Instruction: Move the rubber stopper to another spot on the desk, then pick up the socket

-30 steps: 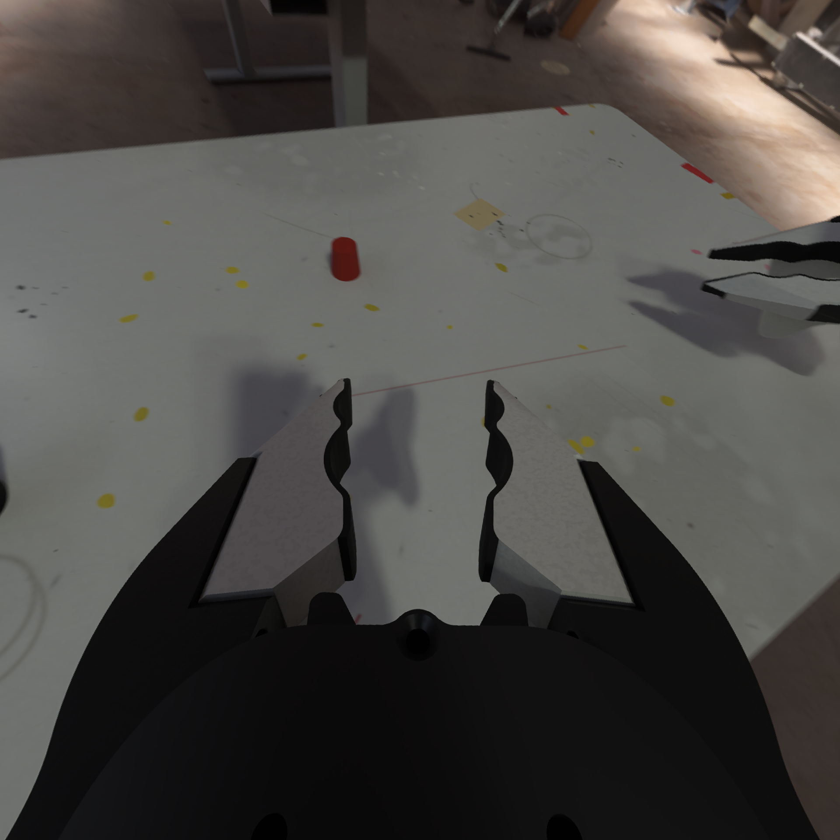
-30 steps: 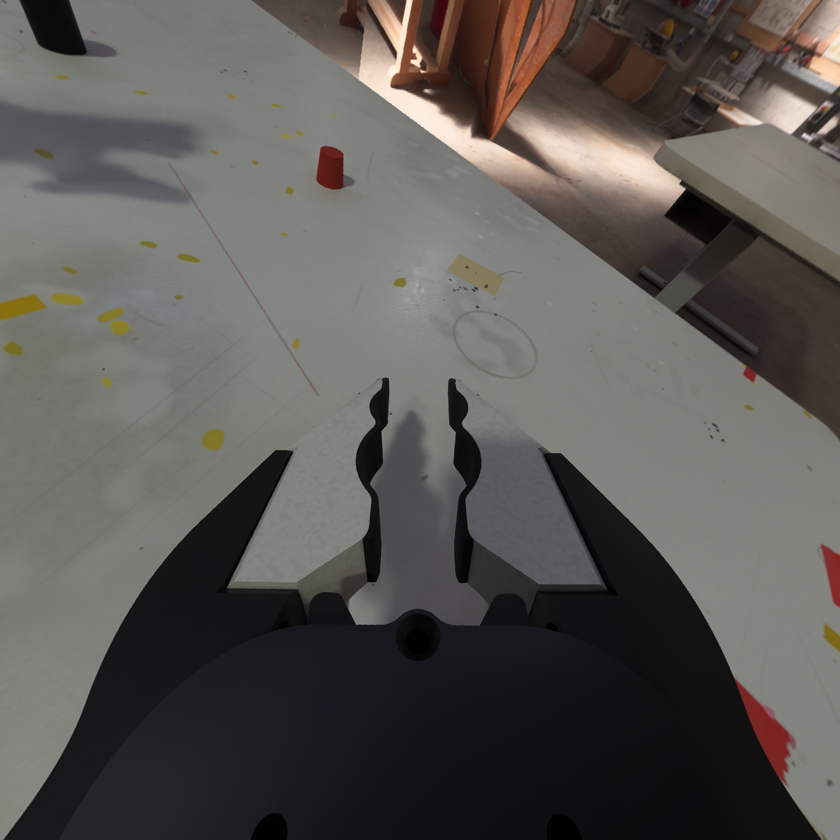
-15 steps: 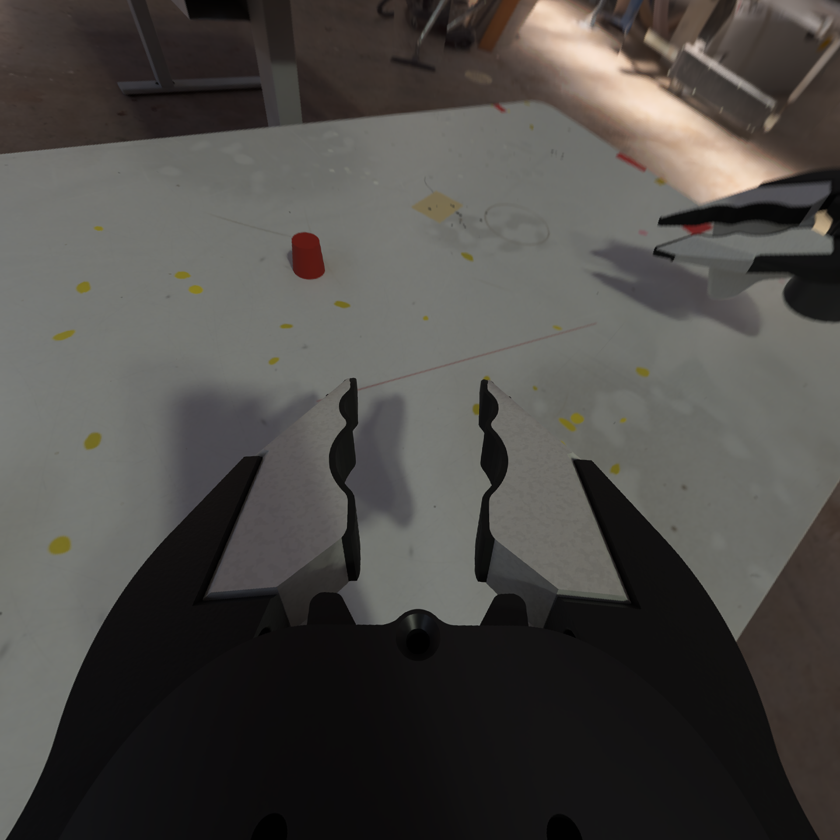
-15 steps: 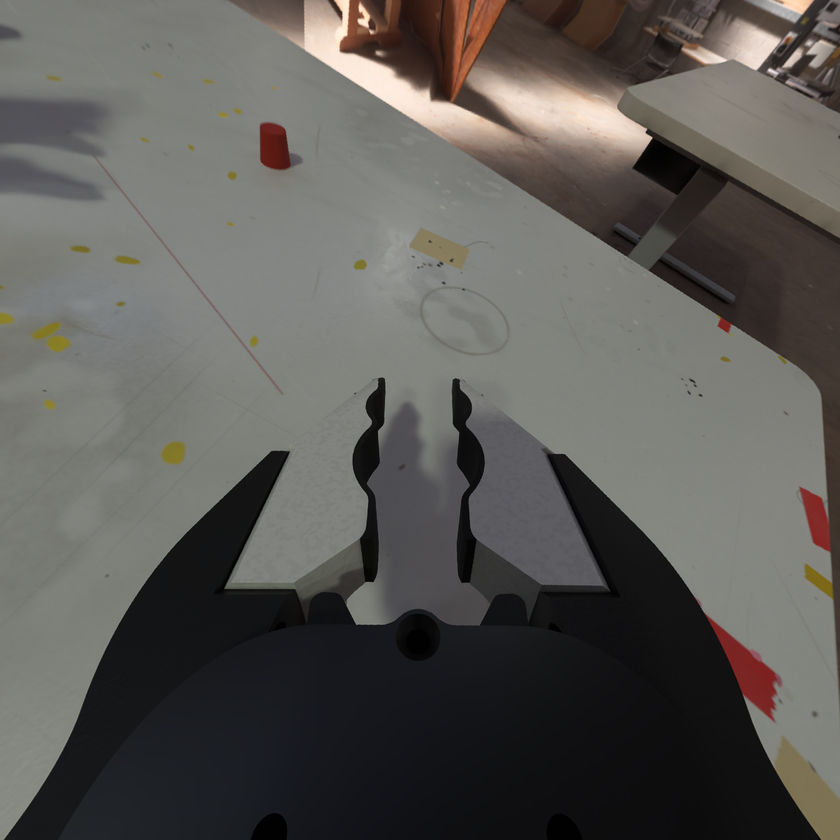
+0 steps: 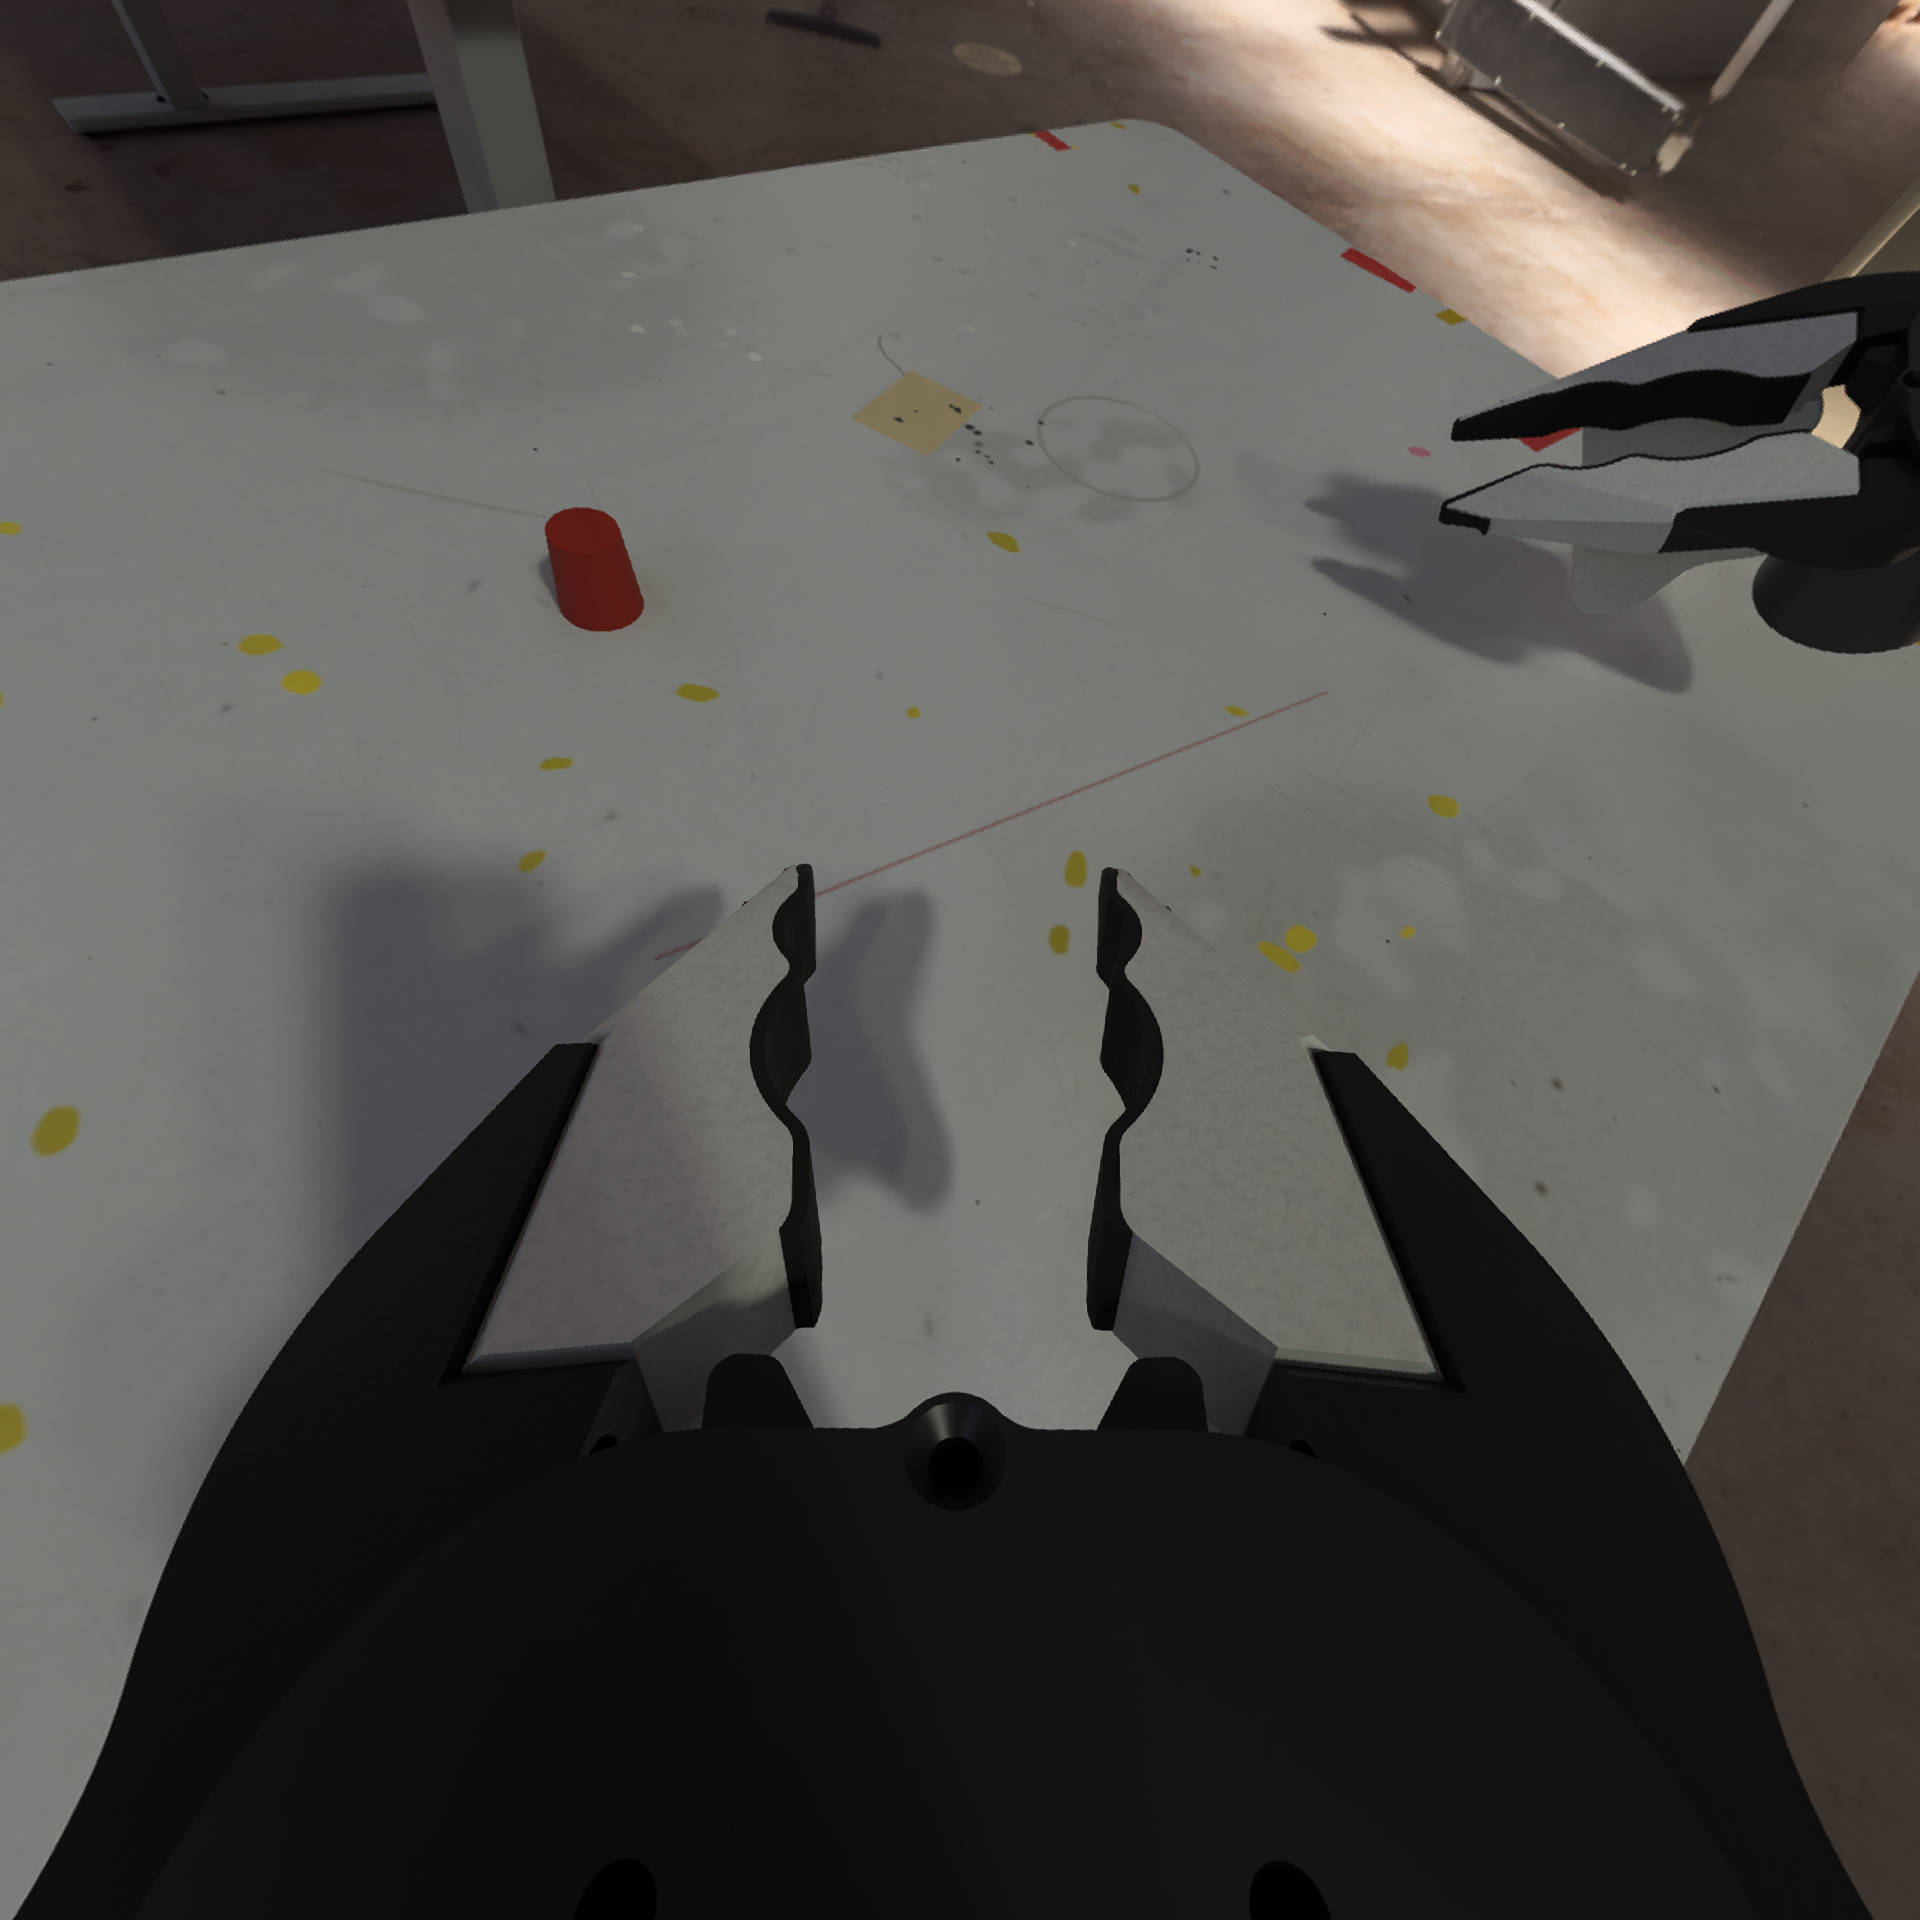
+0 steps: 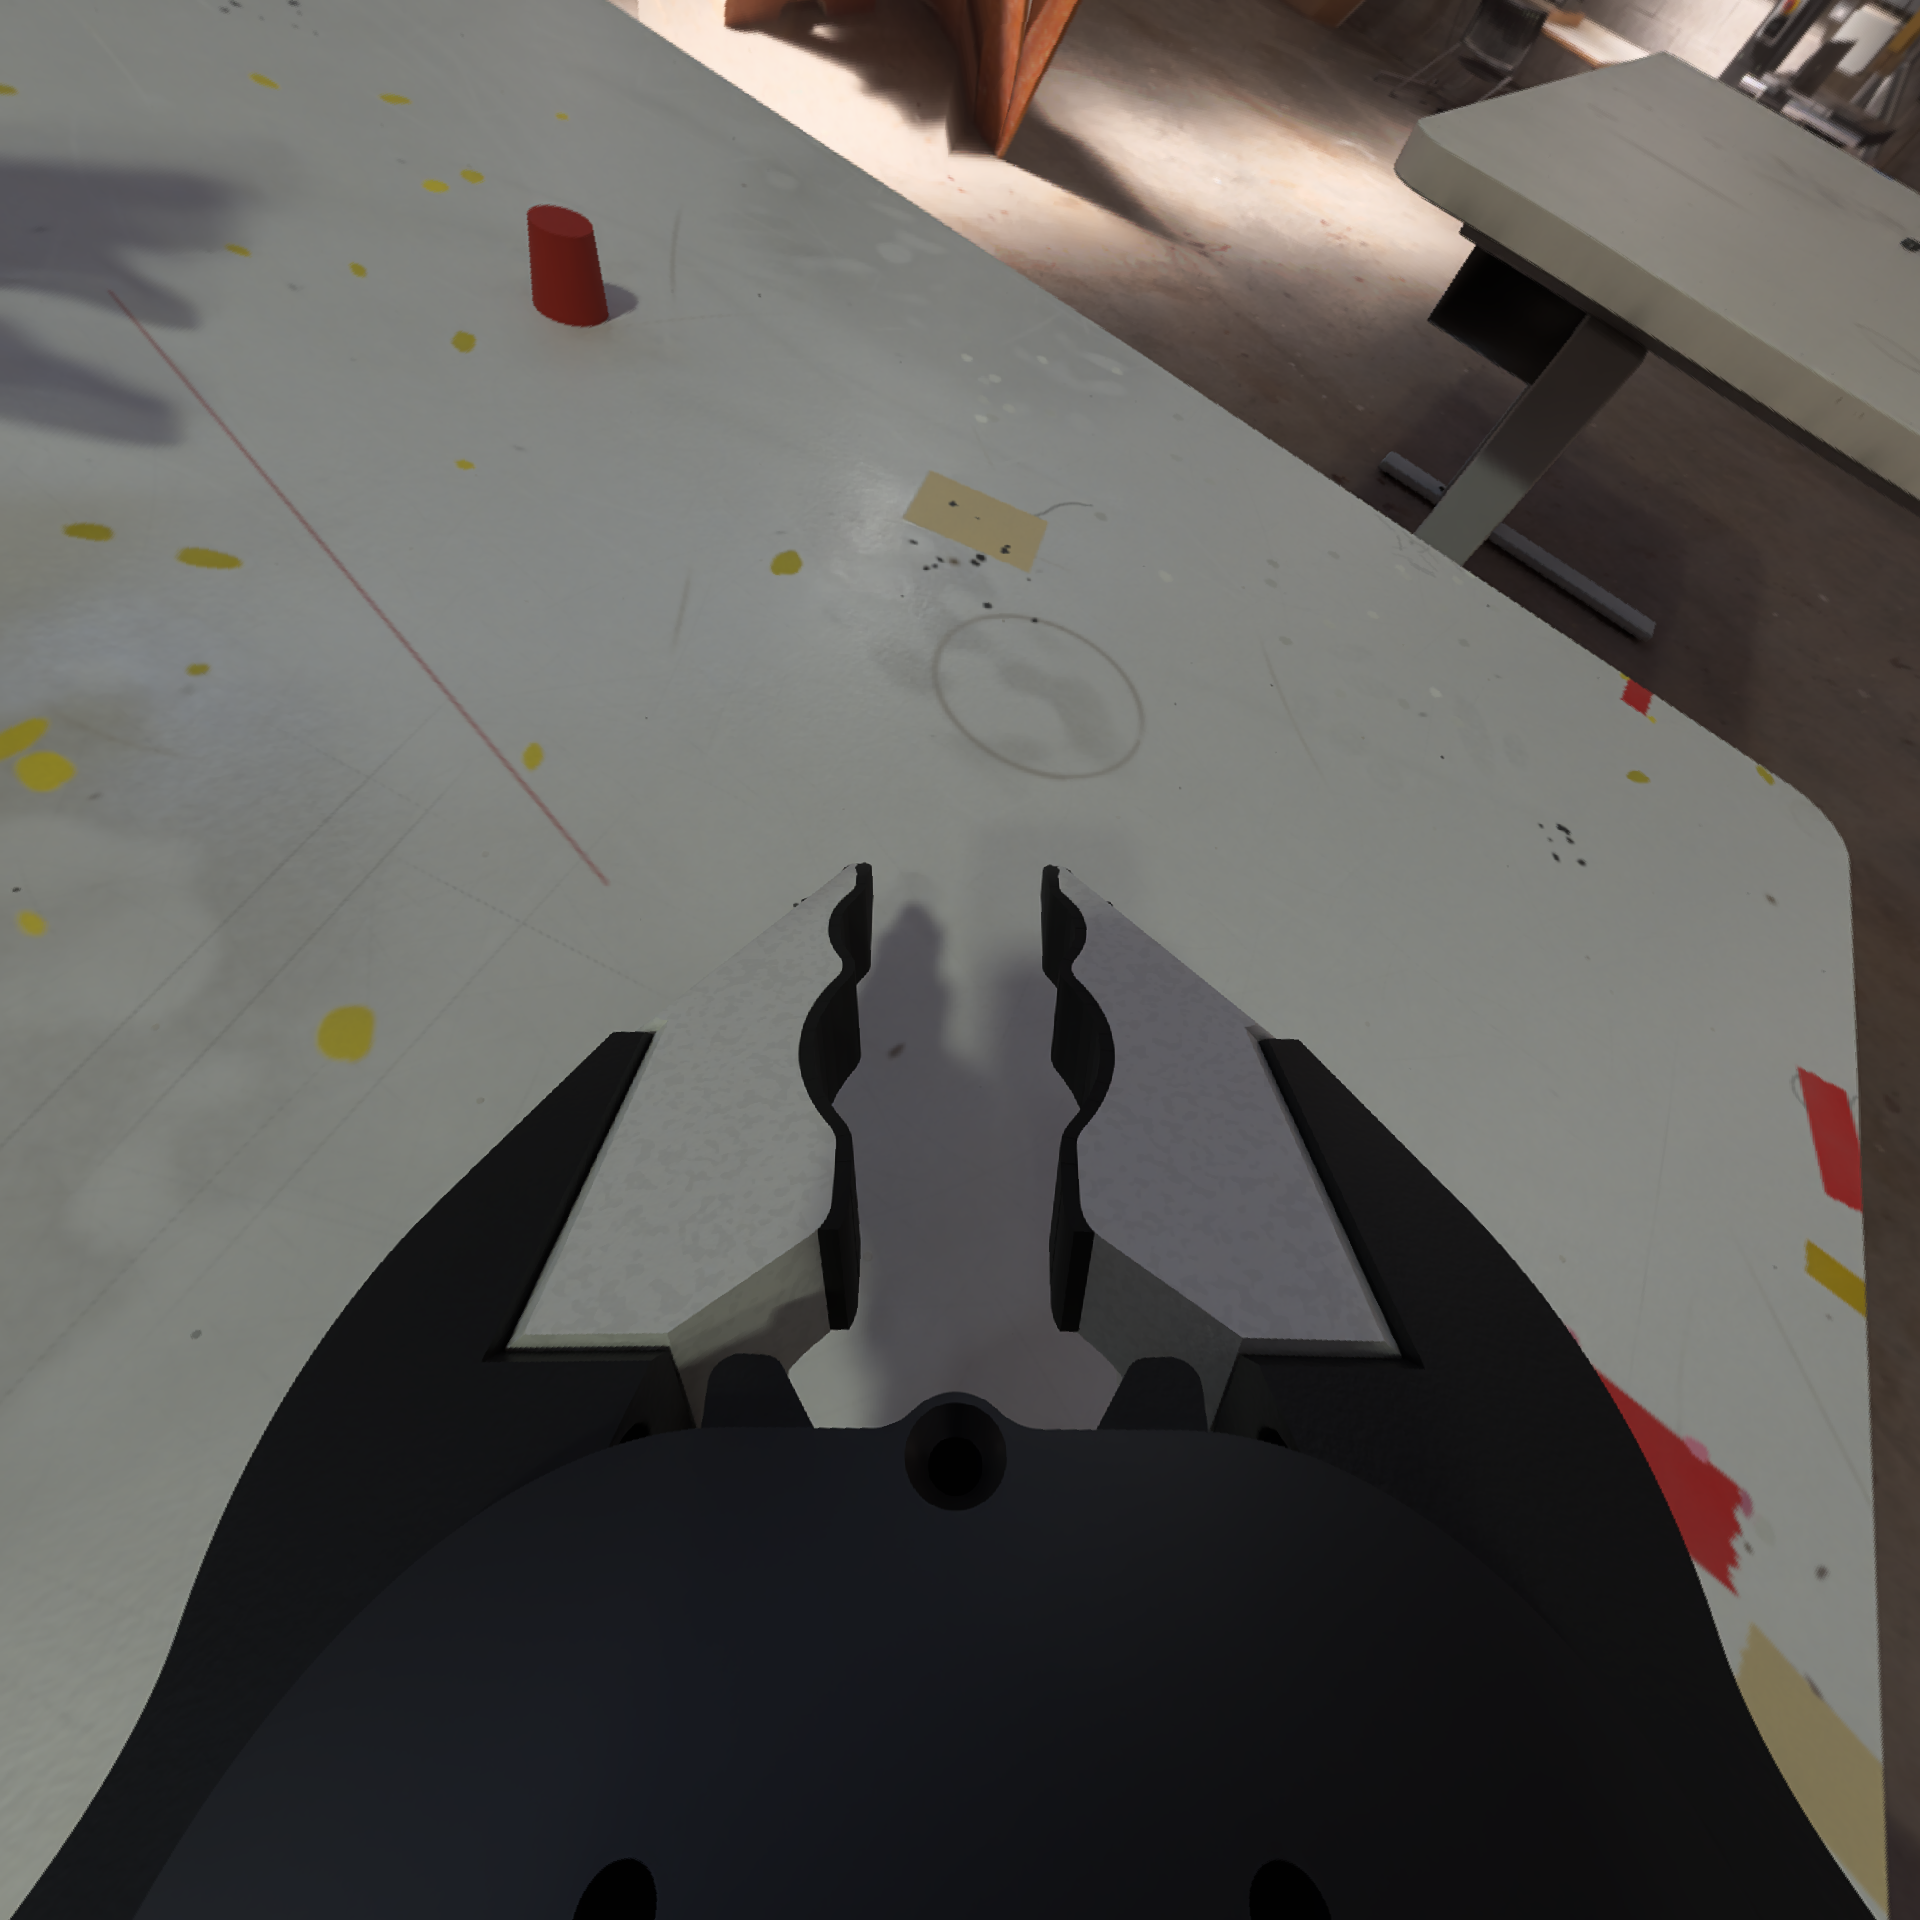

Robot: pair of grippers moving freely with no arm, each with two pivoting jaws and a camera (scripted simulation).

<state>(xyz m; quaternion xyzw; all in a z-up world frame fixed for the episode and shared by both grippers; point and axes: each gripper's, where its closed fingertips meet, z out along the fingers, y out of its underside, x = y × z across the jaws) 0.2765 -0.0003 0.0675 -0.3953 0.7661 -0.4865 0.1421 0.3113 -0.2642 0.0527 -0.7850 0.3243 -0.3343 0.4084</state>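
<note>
Red rubber stopper (image 5: 592, 569) upright on desk (image 5: 312, 364), well ahead-left of left gripper (image 5: 954, 883), tongs apart, empty. Right gripper (image 6: 954, 883) parted, empty. Socket unseen. Risk: off-centre approach toppling tapered stopper, rolling away.

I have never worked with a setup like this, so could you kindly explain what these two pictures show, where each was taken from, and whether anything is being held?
Each picture comes from a camera mounted on a two-finger claw, looking forward along its fingers. One shows the left claw, the other the right claw; the right claw also appears at the far right edge of the left view. Both are open and hold nothing. Below them is a white desk speckled with yellow paint spots, red tape marks and a tan paper patch. The red rubber stopper stands upright on the desk, apart from both claws. The socket is not visible in either picture.
</note>
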